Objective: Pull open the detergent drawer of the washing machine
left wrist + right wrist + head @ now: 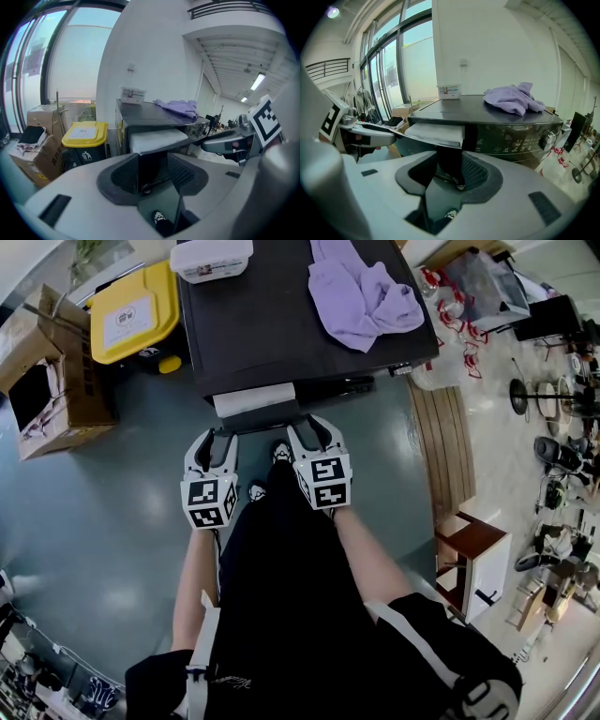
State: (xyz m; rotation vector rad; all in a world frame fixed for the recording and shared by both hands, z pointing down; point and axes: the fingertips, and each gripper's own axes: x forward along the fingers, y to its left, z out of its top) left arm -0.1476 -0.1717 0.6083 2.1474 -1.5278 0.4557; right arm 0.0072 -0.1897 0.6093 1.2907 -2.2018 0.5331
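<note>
The black washing machine stands ahead of me with its detergent drawer pulled out; the drawer has a white inside and a dark front panel. My left gripper sits just before the panel's left end and my right gripper before its right end. In the left gripper view the drawer lies straight ahead, and its dark front shows in the gap of the left gripper. The right gripper frames the drawer the same way. Both pairs of jaws stand apart, and I see no pad pressing on the panel.
A purple cloth and a white box lie on the machine's top. A yellow-lidded bin and a cardboard box stand to the left. A wooden bench and a small brown table are on the right.
</note>
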